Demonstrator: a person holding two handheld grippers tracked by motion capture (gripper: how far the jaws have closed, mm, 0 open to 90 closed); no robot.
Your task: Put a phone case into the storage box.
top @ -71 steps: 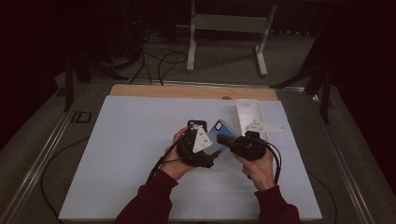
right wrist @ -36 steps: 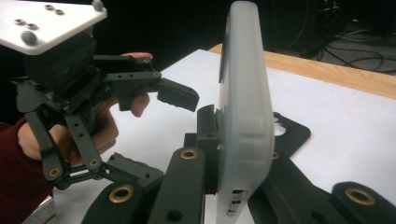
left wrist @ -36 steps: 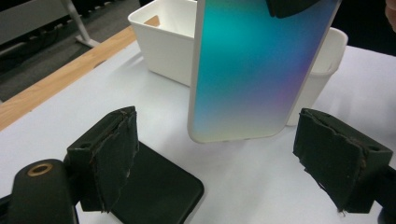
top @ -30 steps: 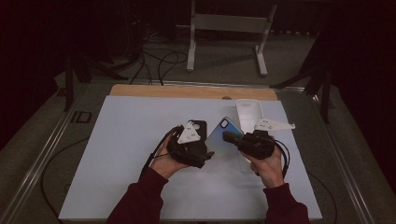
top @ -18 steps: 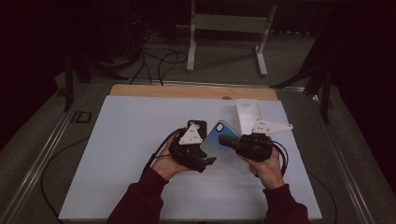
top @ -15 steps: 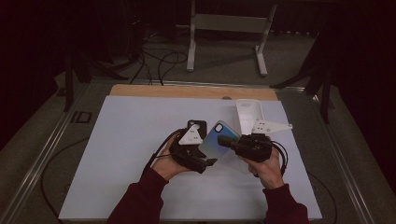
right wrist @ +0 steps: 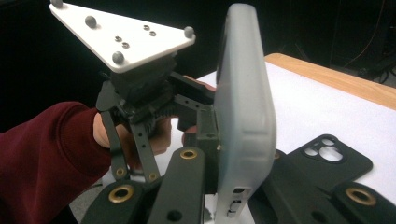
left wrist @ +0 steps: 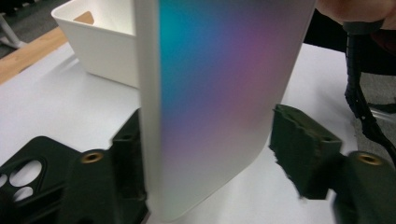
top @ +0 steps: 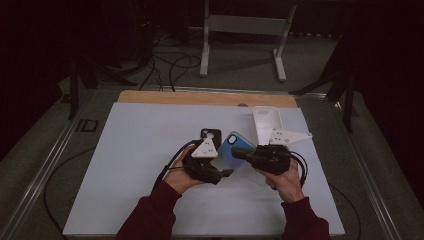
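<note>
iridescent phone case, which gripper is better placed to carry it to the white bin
Right: the right gripper is shut on the iridescent phone case and nearer the white bin; the left gripper's right pad stands clear.

Left half of the white table mat (top: 130, 165) lies open; a black phone case (top: 210, 135) and a white plastic bin (top: 265, 122) crowd the far right.

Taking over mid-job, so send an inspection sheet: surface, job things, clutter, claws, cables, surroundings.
Surface: white board, wooden strip at far edge.
Job's things: iridescent phone case held off the board; black phone case lying flat.
Clutter: white bin, far right.
Grippers: right claw shut on the case; left claw has just been closing around it, one pad apart.
Cables: gripper cable at right hand; floor cables beyond table.
Surroundings: white stand, dark room.
</note>
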